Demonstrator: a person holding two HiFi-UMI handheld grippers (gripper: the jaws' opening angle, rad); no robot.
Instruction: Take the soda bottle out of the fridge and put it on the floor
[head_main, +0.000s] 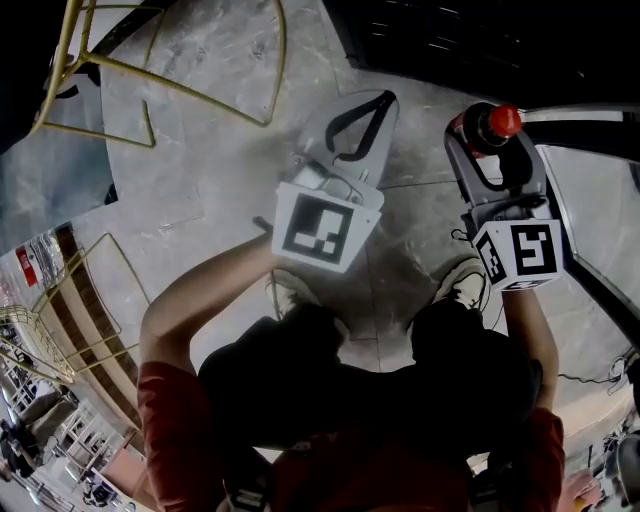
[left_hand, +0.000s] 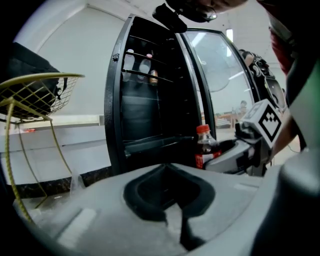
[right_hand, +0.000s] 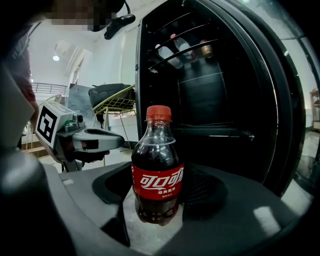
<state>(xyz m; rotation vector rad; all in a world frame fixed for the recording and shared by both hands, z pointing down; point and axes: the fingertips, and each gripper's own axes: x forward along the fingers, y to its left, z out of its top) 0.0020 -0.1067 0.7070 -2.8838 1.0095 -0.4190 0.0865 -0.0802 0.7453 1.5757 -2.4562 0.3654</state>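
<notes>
The soda bottle (right_hand: 157, 172), dark cola with a red cap and red label, stands upright between the pads of my right gripper (right_hand: 158, 197), which is shut on its lower body. It hangs in the air just outside the open black fridge (right_hand: 210, 95). From above, its red cap (head_main: 503, 121) shows in my right gripper (head_main: 487, 135). My left gripper (head_main: 384, 98) is beside it to the left, jaws shut with nothing in them. The left gripper view shows those closed jaws (left_hand: 167, 172) and the bottle (left_hand: 204, 147) held at the right.
The fridge (left_hand: 150, 100) has its glass door (left_hand: 222, 75) swung open, and a few bottles lie on an upper shelf (right_hand: 180, 47). A gold wire chair (head_main: 150, 70) stands on the grey stone floor (head_main: 200, 140) to the left. The person's shoes (head_main: 465, 285) are below the grippers.
</notes>
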